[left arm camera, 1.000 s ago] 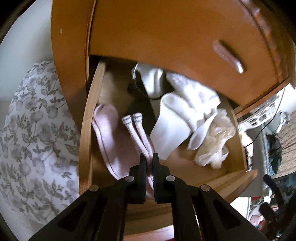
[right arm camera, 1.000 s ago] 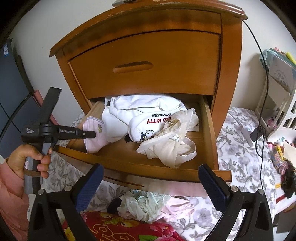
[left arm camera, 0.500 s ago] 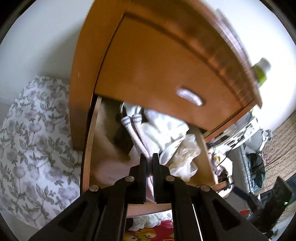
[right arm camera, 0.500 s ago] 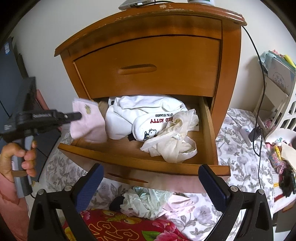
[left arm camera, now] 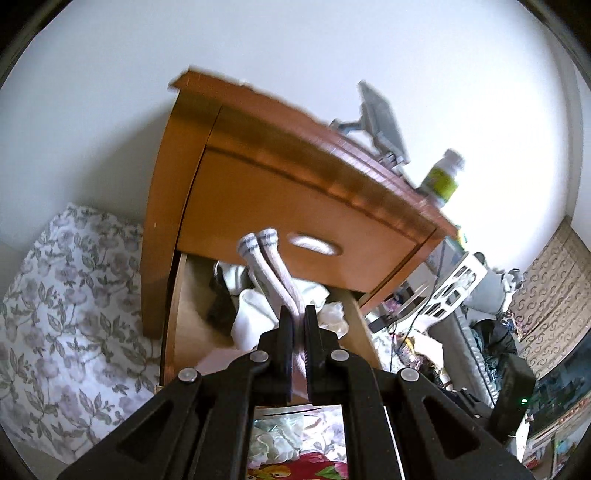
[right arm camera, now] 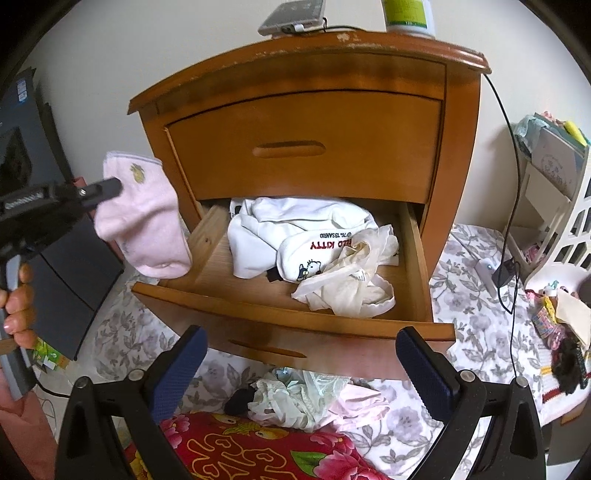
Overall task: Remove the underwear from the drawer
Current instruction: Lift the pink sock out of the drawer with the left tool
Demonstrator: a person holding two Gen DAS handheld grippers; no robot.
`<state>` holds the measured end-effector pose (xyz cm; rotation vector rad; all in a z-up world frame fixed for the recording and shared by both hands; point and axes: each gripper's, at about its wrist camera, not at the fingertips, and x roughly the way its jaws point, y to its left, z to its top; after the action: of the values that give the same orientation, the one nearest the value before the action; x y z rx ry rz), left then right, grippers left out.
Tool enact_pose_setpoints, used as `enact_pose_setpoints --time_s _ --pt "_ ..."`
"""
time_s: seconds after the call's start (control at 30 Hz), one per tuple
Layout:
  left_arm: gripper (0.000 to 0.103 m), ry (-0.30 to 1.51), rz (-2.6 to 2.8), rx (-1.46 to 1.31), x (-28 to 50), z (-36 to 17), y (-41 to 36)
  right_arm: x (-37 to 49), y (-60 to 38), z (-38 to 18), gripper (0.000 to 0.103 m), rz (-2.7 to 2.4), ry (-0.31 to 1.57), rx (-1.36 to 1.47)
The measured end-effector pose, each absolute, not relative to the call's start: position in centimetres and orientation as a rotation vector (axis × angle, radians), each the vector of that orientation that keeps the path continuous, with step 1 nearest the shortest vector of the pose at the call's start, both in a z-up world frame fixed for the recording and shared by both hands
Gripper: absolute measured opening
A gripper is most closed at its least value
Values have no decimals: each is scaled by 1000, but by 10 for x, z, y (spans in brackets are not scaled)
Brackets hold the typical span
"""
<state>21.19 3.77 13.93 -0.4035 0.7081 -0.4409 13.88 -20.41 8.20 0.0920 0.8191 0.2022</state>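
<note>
The nightstand's lower drawer (right arm camera: 280, 317) stands pulled out, with white clothes (right arm camera: 280, 225) and a cream piece of underwear (right arm camera: 354, 280) heaped inside. My left gripper (left arm camera: 297, 325) is shut on a pink garment (left arm camera: 273, 269) with grey-striped cuffs. In the right wrist view that gripper (right arm camera: 110, 188) holds the pink garment (right arm camera: 144, 221) in the air, above and left of the drawer's left corner. A hand (right arm camera: 16, 306) grips its handle. My right gripper (right arm camera: 301, 354) is open in front of the drawer, with nothing between its fingers.
The upper drawer (right arm camera: 295, 147) is closed. A bottle (right arm camera: 406, 16) and a small device (right arm camera: 291, 14) stand on top of the nightstand. Loose underwear (right arm camera: 295, 398) and a red floral blanket (right arm camera: 258, 454) lie below the drawer. A cable (right arm camera: 513, 184) and a white rack (right arm camera: 565, 221) are at the right.
My left gripper has lifted the pink garment up out of the drawer and off to its left side. The right gripper stayed open and barely shifted.
</note>
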Motion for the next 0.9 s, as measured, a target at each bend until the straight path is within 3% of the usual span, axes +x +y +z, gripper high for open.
enact_pose_setpoints --time_s 0.5,0.9 --pt "5 576 -467 -371 149 190 40 110 -198 99 103 216 775 83" --pt "5 630 -487 -382 131 175 26 94 -200 103 103 214 765 85"
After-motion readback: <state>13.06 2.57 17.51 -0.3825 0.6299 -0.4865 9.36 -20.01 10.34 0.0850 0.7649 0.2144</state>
